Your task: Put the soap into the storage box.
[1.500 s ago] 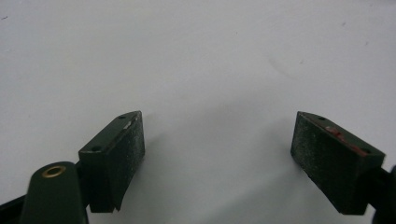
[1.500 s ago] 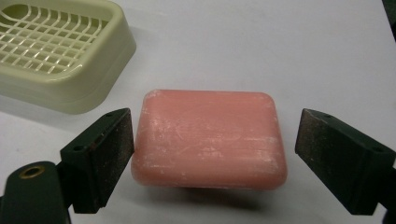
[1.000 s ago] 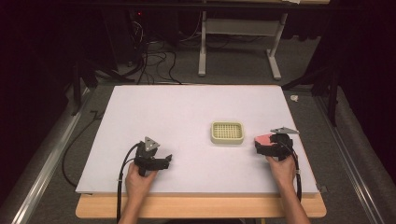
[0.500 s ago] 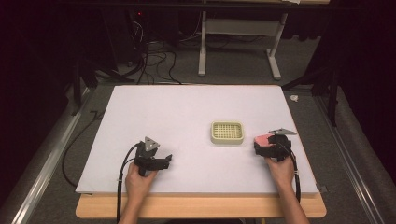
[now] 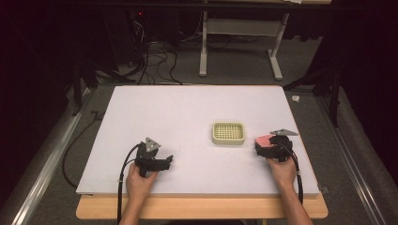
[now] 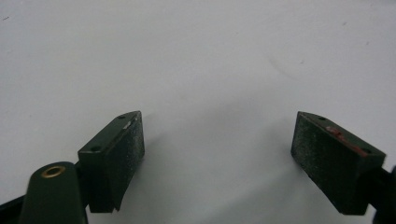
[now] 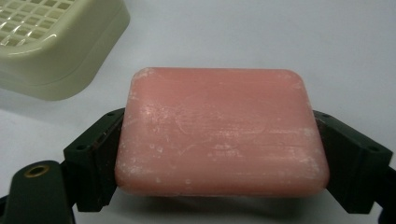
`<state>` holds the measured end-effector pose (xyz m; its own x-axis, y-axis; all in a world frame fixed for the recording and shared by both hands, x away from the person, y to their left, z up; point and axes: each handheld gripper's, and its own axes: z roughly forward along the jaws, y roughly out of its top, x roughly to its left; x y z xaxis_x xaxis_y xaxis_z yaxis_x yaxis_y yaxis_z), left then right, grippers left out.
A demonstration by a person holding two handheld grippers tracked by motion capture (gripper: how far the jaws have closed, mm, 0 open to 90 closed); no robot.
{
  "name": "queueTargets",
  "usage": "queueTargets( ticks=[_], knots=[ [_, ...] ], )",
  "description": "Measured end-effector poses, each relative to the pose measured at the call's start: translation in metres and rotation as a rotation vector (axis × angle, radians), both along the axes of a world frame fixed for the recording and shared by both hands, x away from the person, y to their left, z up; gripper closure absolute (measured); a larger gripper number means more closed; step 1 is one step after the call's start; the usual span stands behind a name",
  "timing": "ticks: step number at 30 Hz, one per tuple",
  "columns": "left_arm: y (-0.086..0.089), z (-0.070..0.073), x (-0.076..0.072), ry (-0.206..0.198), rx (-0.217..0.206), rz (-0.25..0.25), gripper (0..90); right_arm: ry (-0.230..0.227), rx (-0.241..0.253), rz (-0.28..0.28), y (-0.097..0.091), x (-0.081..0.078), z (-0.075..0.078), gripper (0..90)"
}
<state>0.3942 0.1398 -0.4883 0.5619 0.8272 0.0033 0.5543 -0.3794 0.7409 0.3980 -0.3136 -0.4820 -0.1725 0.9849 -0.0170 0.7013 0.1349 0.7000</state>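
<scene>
Nearest the person, two hands come in over the front edge of the desk (image 5: 141,108), each holding a pair of tongs.

The left tongs (image 5: 162,162) rest low on the white surface at the near left, well apart from everything else. In the left gripper view their jaws stand wide, with bare desk between the pads.

The right tongs (image 5: 264,146) sit at the near right. In the right gripper view a pink soap (image 7: 219,133) lies flat between the jaws, its two short sides against the pads; the jaws have just been closing a little on it, and they are now holding it across its width. The soap has rounded corners and a dull, whitish-scuffed top face. From the high view it shows as a pink block (image 5: 264,140) at the front of the right tongs, low over the desk; whether it touches the surface cannot be told.

Just beyond the soap and to its left stands a cream dish (image 5: 228,133), rectangular with a gridded top. In the right gripper view its corner (image 7: 60,46) is near the soap but apart from it.

Farther off, past the back edge of the desk, are a dark floor, cables (image 5: 150,61) and a grey frame (image 5: 239,47).
</scene>
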Motion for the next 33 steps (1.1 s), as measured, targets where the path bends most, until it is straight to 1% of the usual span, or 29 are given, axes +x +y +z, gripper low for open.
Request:
queueTargets(
  ticks=[4, 9, 14, 20, 30, 33],
  knots=[
    [0.0, 0.0, 0.0, 0.001, -0.002, 0.0, 17.9, -0.002, 0.003, 0.008, 0.0, -0.001, 0.001, 13.5],
    [0.0, 0.0, 0.0, 0.002, -0.002, 0.0, 17.9, -0.031, 0.029, 0.028, -0.001, -0.005, 0.006, 13.5],
    [0.0, 0.0, 0.0, 0.001, -0.001, 0.0, 17.9, -0.026, 0.032, 0.039, 0.002, -0.008, 0.007, 13.5],
    [0.0, 0.0, 0.0, -0.002, 0.001, 0.0, 17.9, -0.041, 0.045, 0.062, 0.004, -0.012, 0.012, 13.5],
    [0.0, 0.0, -0.001, -0.003, 0.004, 0.0, 17.9, -0.074, 0.1, 0.099, 0.013, -0.018, 0.023, 13.5],
    [0.0, 0.0, 0.0, -0.001, 0.001, -0.003, 18.1, -0.076, 0.117, 0.107, 0.015, -0.018, 0.026, 13.5]
  ],
)
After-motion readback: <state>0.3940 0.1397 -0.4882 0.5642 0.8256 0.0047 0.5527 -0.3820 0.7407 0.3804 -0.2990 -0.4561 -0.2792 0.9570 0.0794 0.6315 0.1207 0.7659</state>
